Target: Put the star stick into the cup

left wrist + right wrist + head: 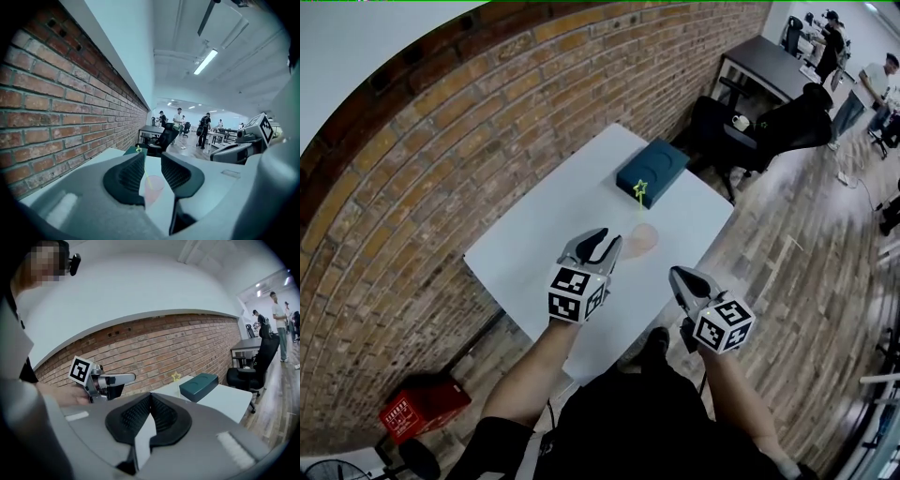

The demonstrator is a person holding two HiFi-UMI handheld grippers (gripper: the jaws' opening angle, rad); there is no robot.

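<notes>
Brick wall was seen behind a white table (534, 253). On it the star stick (639, 192) was stood in the cup (643, 240), near a box (652, 169). The left gripper's (153, 159) jaws were held apart, nothing gripped; the right gripper's (150, 397) jaws were closed, empty.

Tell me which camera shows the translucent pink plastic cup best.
Head view: the translucent pink plastic cup stands unobstructed on the white table. Left gripper view shows a slice between its jaws; right gripper view hides it.
</notes>
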